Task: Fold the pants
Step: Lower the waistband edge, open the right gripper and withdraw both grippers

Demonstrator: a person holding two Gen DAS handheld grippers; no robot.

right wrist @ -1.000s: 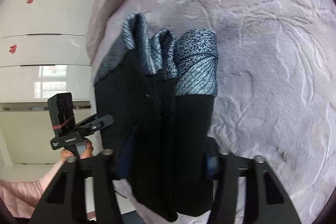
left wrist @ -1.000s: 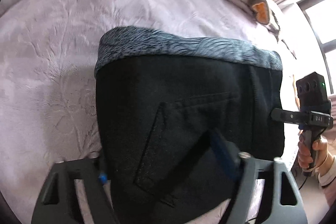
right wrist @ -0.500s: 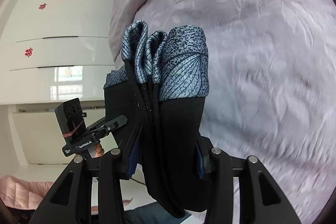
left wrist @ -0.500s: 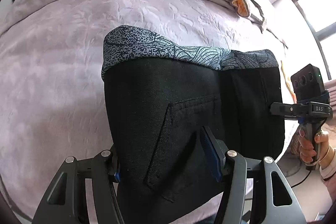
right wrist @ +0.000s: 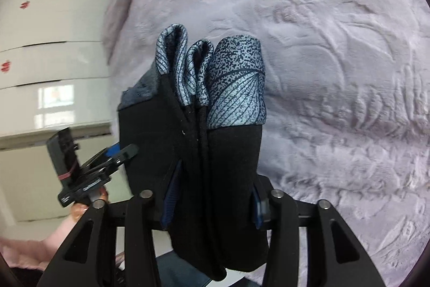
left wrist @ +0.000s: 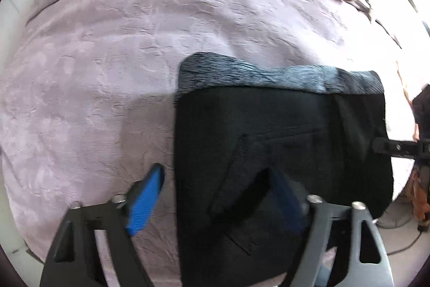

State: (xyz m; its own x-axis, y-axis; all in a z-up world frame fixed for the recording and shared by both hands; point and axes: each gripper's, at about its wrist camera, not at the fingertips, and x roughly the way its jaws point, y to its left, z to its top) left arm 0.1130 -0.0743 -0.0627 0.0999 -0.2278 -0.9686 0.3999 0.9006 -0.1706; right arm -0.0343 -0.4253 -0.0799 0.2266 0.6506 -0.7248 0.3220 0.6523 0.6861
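Two grippers over folded black pants (left wrist: pixel 282 141) on a lilac embossed bedspread (left wrist: pixel 107 71). Left gripper (left wrist: pixel 215 195) is opening, blue pad clear of the fabric; right gripper (right wrist: pixel 212 198) is easing open around the bundle. White wardrobe (right wrist: pixel 53 58) behind.

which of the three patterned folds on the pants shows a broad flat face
The rightmost fold, beside the bedspread: broad, with leaf veins; the two left of it are narrow loops.
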